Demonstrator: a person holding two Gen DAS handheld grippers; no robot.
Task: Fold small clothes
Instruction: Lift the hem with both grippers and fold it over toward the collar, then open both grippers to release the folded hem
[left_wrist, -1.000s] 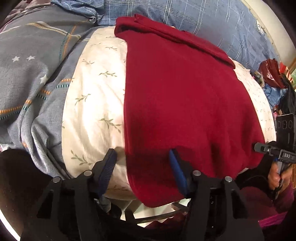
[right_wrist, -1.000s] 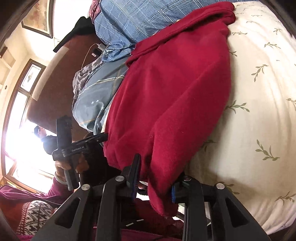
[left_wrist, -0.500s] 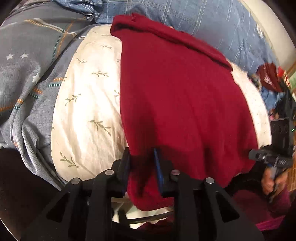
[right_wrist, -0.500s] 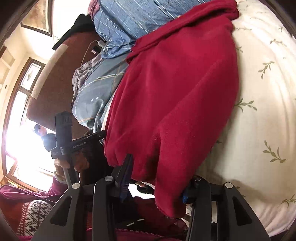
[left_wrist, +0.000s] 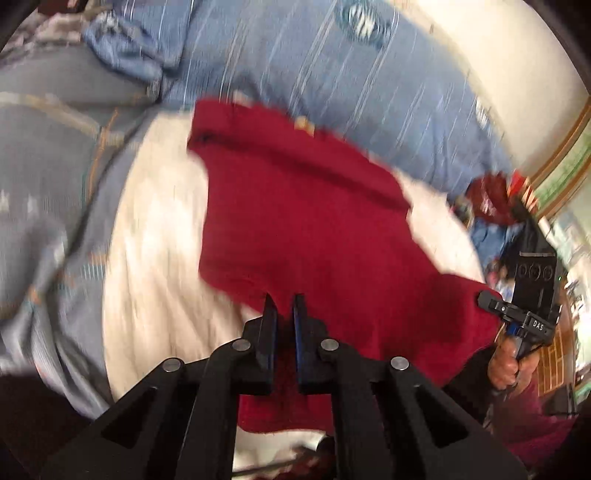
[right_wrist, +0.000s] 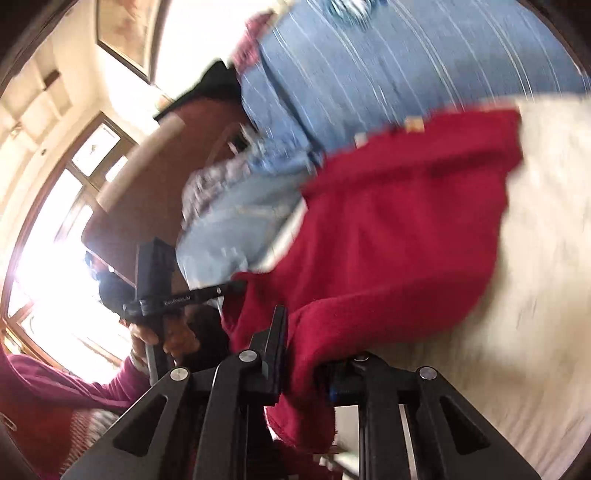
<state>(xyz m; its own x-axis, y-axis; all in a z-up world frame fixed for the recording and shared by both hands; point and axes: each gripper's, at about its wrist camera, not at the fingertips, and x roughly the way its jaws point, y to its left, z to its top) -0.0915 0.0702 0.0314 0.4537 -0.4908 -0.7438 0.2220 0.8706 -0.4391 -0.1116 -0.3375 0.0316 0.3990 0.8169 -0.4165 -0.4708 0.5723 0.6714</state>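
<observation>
A dark red fleece garment (left_wrist: 306, 229) lies spread on a white leaf-print sheet (left_wrist: 159, 240). My left gripper (left_wrist: 285, 306) is shut on the garment's near hem, with cloth pinched between the blue pads. In the right wrist view, my right gripper (right_wrist: 306, 350) has its jaws closing on a bunched corner of the red garment (right_wrist: 399, 229). The cloth drapes over and hides the right-hand finger. The near edge is raised off the bed. Each view shows the other gripper in a hand at the hem's far end. Both views are blurred by motion.
A blue plaid cover (left_wrist: 314, 74) lies behind the garment and a grey star-print cover (left_wrist: 55, 147) to its left. A brown headboard (right_wrist: 140, 206) and a bright window (right_wrist: 48, 258) stand beyond the bed. Clutter (left_wrist: 491, 199) sits at the far right.
Both grippers went from open around the near hem to closed on it. Both then rose, lifting the garment's near edge off the sheet.
</observation>
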